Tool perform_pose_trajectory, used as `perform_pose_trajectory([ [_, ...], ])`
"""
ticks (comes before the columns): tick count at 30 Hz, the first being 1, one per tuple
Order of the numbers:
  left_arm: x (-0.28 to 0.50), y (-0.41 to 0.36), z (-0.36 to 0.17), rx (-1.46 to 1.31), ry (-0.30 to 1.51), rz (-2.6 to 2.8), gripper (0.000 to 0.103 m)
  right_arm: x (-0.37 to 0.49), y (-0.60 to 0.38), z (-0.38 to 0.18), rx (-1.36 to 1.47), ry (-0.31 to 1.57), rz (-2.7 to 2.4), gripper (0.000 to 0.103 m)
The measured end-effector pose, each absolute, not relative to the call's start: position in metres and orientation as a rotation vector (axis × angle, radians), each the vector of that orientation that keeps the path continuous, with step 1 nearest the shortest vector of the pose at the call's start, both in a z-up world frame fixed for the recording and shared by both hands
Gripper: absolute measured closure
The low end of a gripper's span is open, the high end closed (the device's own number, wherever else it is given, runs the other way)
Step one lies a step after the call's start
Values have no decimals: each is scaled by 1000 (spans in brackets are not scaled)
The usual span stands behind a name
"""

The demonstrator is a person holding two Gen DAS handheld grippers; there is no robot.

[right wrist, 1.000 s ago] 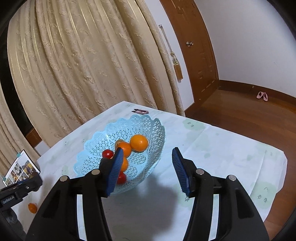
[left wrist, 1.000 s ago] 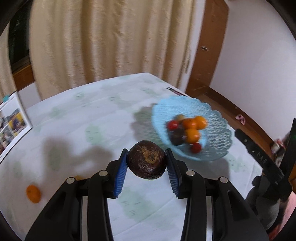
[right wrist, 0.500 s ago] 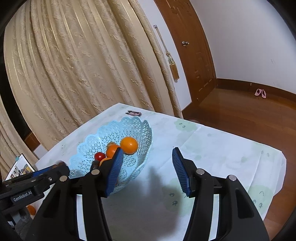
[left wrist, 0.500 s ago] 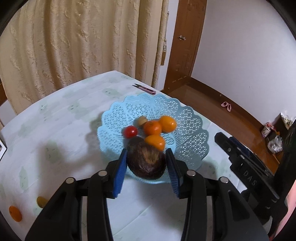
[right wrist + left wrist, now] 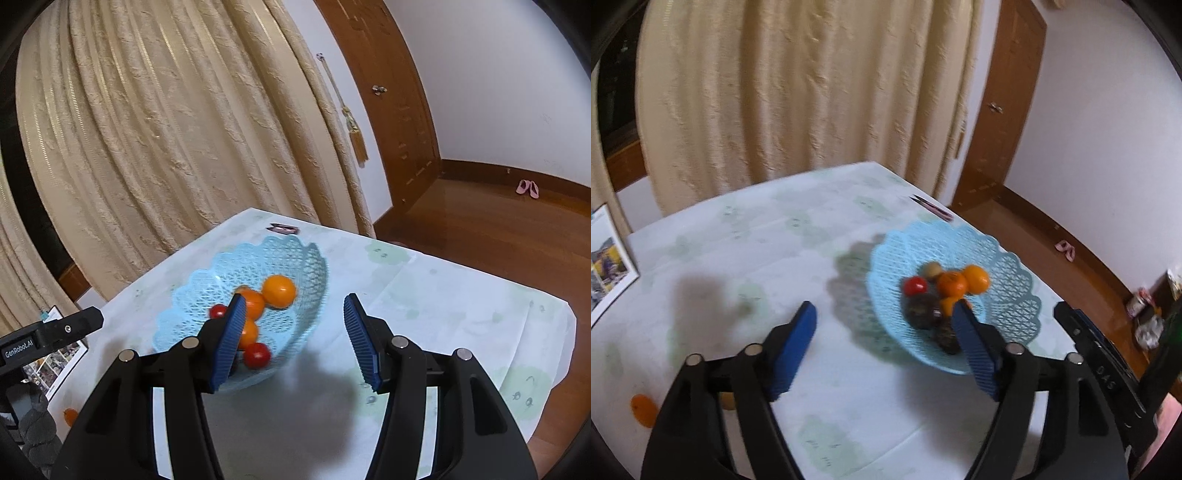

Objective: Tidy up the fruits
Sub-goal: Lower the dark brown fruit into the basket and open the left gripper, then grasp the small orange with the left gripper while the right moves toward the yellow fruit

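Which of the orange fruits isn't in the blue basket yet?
The orange fruit lying alone on the tablecloth at the near left; the other oranges sit piled inside the blue basket.

Looks like somebody's home, a living or dining room. Heavy cream floor-length curtains (image 5: 177,147) with a gold tassel tie-back (image 5: 356,142), a brown wooden door (image 5: 391,92), glossy wood floor (image 5: 498,229) with little pink slippers (image 5: 528,187) left on it. The table wears a white cloth with pale green prints (image 5: 768,236), plus a lacy light-blue plastic fruit basket (image 5: 291,254).
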State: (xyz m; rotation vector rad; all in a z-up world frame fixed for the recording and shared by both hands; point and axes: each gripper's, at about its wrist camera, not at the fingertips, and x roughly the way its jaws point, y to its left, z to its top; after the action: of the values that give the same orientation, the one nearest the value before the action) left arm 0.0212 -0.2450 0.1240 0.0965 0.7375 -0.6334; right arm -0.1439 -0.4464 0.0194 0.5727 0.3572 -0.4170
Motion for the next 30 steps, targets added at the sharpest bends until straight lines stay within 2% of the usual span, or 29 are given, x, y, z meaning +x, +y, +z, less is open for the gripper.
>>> perform_pose_trajectory([
  [9, 25, -175, 133, 40, 710, -507, 25, -132, -410, 36, 521, 352, -341, 44],
  [12, 24, -146, 136, 15, 698, -466, 19, -126, -394, 39, 504, 361, -307, 44],
  [18, 20, -102, 138, 7, 680, -387, 18, -113, -362, 44, 466, 386, -231, 44],
  [30, 27, -25, 108, -41, 744, -230, 18, -89, -303, 43, 384, 463, -93, 40],
])
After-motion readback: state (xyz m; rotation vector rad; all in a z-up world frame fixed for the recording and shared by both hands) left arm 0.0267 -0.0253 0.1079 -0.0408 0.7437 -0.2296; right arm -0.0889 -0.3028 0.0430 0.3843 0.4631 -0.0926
